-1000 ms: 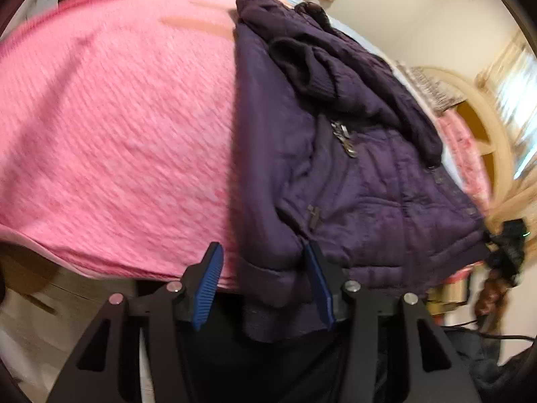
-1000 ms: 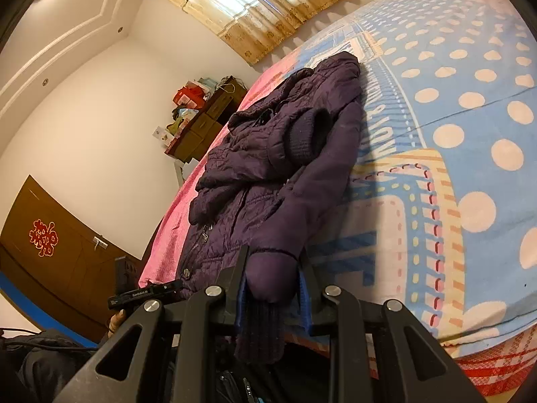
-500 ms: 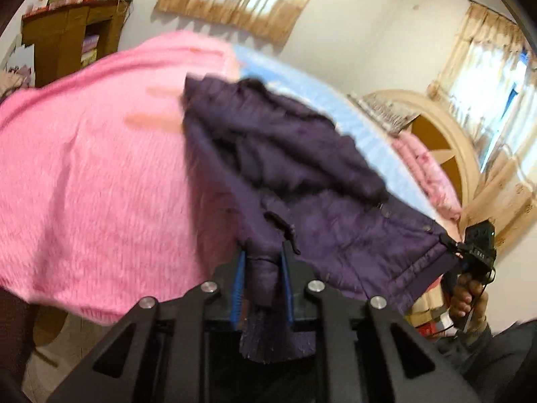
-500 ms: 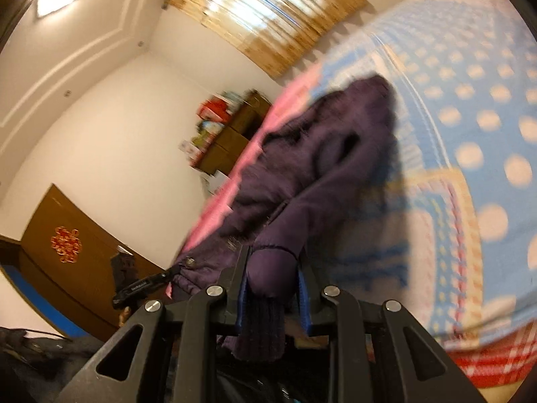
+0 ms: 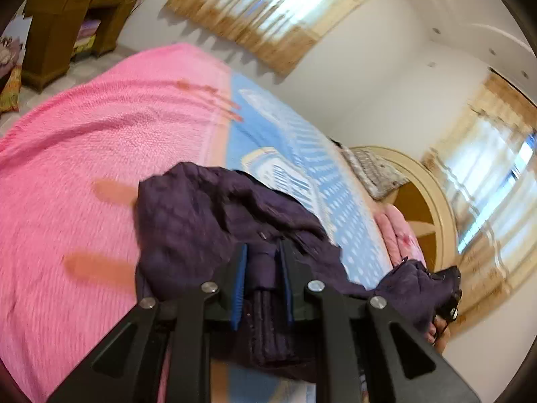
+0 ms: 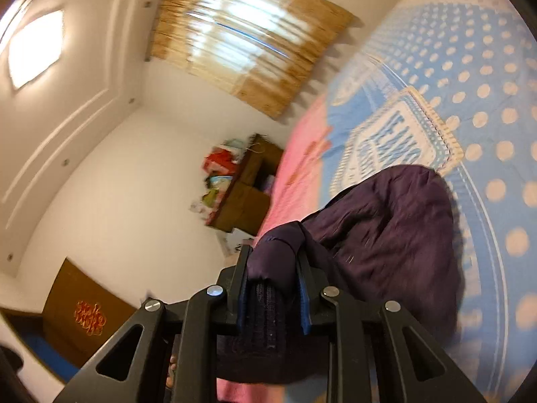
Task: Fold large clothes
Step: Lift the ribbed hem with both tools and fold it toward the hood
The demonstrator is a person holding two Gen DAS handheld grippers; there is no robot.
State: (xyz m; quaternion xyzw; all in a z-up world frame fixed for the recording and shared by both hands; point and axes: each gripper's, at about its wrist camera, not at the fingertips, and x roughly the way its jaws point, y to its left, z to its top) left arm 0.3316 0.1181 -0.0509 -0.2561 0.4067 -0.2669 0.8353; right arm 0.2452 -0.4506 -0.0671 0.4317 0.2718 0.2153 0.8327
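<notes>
A dark purple quilted jacket (image 5: 201, 215), bunched and unfolded on the near bed (image 5: 67, 168), is gripped by the left tool (image 5: 261, 268) and right tool (image 6: 272, 272), so the folding is judged barely begun.

Home bedroom: made bed (image 5: 100, 154), curtained window (image 6: 241, 33) (wooden cabinet (image 5: 67, 27) nearby).

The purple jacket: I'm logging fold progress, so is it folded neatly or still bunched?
Still bunched. The purple jacket lies rumpled on the bed, both tongs, left and right, shut on its ribbed cuffs.
</notes>
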